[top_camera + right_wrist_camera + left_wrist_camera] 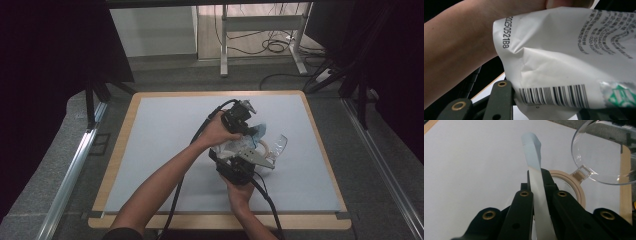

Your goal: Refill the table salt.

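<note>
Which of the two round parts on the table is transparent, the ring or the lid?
The lid is transparent: the table shows through its clear dome. The ring beside it is opaque beige, and the left gripper partly hides it.

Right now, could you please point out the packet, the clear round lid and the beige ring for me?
packet [564, 67]: right gripper view, on its creased white back above the barcode.
clear round lid [604, 155]: left gripper view, on its transparent dome.
beige ring [581, 192]: left gripper view, on its right rim.
</note>
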